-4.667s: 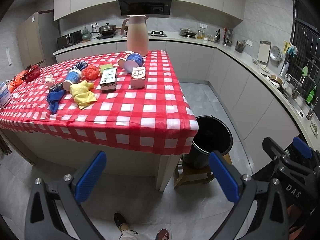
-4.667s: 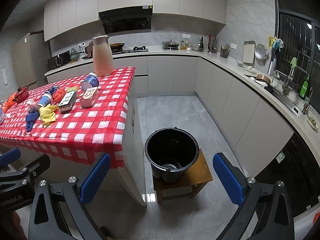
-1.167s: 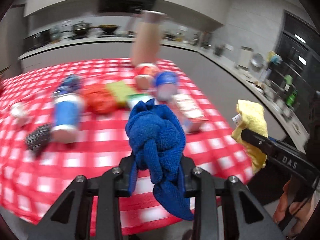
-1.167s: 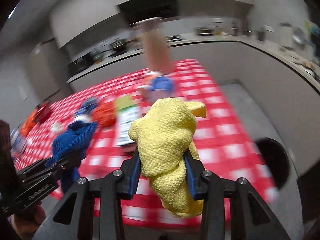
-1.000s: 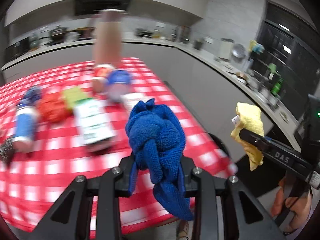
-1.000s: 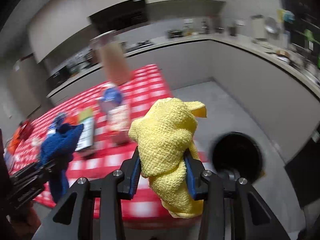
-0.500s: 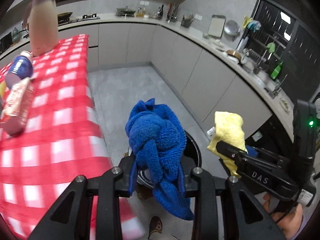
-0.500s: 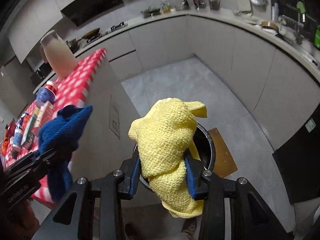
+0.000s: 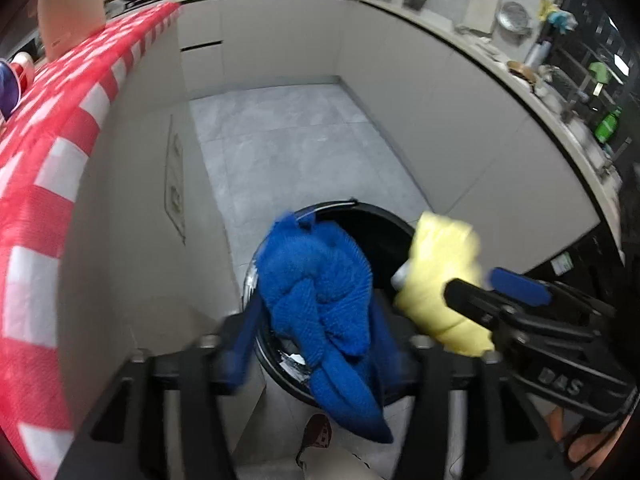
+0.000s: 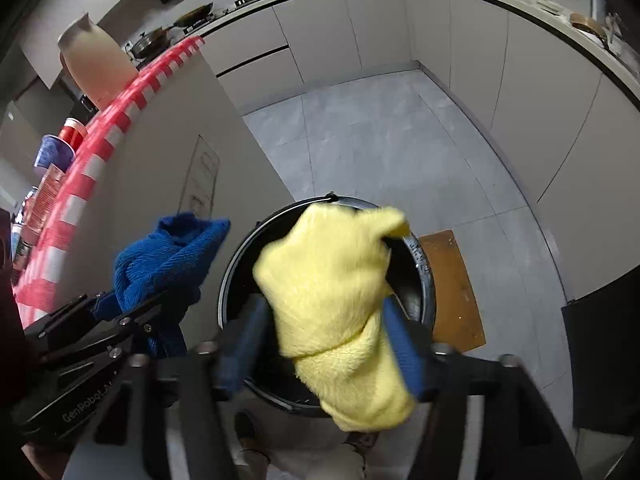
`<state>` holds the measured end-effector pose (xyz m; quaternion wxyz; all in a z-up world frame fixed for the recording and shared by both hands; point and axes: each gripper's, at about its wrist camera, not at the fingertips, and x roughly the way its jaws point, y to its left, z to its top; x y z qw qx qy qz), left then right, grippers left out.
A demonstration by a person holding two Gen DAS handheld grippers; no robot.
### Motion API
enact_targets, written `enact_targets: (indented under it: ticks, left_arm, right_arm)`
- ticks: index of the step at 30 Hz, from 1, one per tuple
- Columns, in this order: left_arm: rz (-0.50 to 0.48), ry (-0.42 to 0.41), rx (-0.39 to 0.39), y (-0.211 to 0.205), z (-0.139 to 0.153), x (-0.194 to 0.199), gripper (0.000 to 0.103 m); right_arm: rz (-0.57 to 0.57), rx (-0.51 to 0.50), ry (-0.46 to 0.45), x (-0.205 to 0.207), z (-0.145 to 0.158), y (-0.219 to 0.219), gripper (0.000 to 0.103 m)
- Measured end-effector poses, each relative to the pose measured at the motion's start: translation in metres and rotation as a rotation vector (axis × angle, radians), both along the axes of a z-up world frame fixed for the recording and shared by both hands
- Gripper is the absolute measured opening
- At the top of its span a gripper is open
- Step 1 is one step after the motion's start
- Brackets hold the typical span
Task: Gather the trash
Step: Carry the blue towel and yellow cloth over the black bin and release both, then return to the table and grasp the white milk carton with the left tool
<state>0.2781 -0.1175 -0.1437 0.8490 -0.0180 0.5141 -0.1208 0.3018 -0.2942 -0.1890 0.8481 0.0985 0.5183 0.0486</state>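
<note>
Black bucket [image 10: 420, 264] on grey kitchen floor [image 10: 380, 132] below 2 cloths, seemingly loose between just-opening jaws.

It was a home kitchen: pale cabinets [image 9: 400, 80] curved under a cluttered counter [image 9: 520, 76] at upper right, a hob with pans [image 10: 192, 20] at top, grey floor tiles [image 9: 288, 136] mid-frame.

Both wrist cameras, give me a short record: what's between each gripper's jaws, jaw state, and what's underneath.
left gripper: blue cloth between jaws that have just been opening
right gripper: yellow cloth between jaws that have just been opening
below: black bucket, mouth open
bucket support: wooden stool
beside: table with red checked cloth
</note>
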Motion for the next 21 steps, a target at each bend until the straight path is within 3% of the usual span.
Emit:
enact_targets:
  ticks: [1,11,21]
  left_arm:
    - [0.016,-0.004,0.003,0.001,0.001,0.002,0.075]
    - [0.052,-0.121,0.007,0.007,0.067,-0.006,0.075]
    - [0.036,-0.201,-0.026,0.058,0.131,-0.031,0.075]
  right_arm:
    - [-0.002,-0.005,-0.003,0.001,0.000,-0.003,0.070]
    - [-0.062,-0.017,-0.099,-0.001,0.048,-0.014,0.070]
    - [-0.088,-0.060,-0.203,-0.022,0.126,0.036,0.070]
